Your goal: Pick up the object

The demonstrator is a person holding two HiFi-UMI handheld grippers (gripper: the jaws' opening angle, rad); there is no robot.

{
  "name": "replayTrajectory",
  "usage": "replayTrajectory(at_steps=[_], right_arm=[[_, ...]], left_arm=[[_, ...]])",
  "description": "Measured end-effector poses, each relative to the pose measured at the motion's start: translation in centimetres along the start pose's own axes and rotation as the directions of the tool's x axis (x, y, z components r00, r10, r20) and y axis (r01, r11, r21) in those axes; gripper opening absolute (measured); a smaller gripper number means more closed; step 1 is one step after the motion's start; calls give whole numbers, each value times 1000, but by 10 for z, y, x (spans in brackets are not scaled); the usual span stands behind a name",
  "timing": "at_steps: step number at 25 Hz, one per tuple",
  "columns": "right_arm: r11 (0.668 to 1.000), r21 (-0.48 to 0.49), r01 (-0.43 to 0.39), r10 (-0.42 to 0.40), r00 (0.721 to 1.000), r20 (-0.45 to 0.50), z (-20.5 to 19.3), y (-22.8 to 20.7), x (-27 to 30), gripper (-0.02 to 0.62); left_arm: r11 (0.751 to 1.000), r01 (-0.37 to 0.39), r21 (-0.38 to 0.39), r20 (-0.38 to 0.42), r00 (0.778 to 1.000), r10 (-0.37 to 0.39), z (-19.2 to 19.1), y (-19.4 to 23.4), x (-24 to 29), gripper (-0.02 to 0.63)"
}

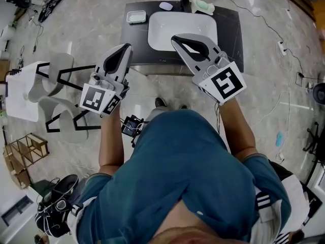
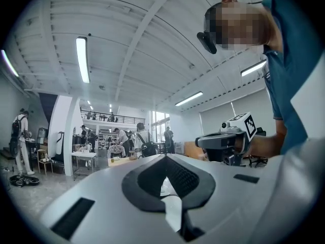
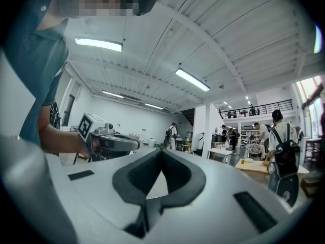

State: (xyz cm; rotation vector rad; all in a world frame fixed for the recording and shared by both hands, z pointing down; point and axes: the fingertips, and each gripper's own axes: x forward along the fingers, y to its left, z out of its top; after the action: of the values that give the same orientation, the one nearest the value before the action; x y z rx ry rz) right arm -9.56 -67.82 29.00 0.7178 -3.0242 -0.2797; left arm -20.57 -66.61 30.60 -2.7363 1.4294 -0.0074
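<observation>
Grippers, two: left gripper (image 1: 127,47) and right gripper (image 1: 174,38), both with jaws closed tip to tip, nothing held. Far side: one dark counter (image 1: 231,29) with one white sink (image 1: 177,27), one green tray (image 1: 136,17) and one soap dish (image 1: 202,6). Cannot tell which is the target object.

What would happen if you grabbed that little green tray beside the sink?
The green tray looks small and shallow, so probably light. Its raised rim suggests stiff plastic, easy to pinch. Lying flat on the dark counter, it might slide, not roll.
</observation>
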Motion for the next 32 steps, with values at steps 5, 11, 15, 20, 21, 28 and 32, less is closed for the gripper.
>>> replayTrajectory(at_steps=[5,11,15,20,21,28,32], right_arm=[[999,-6,37,-37,999,-7,1,-12,33,14],[997,-24,70,-71,997,-29,-2,-18,72,14],[995,-9,95,-95,994,-46,-3,-24,87,14],[997,23,77,-76,995,-70,-13,-39,105,14],[997,18,71,-70,996,-63,-15,-45,108,14],[999,38,5,-3,999,-54,-33,-90,129,14],[998,57,-25,27,999,-39,-41,-117,137,14]], left_arm=[[999,39,6,20,999,-39,6,36,11,5],[997,70,-15,33,997,-69,-2,79,14,5],[996,81,-27,39,996,-80,-9,98,19,5],[997,64,-48,23,998,-63,-20,117,33,5],[997,57,-46,16,998,-56,-22,122,38,5],[999,-7,-42,-20,1000,6,-31,145,80,5],[998,-43,-41,-24,999,42,-35,159,109,5]])
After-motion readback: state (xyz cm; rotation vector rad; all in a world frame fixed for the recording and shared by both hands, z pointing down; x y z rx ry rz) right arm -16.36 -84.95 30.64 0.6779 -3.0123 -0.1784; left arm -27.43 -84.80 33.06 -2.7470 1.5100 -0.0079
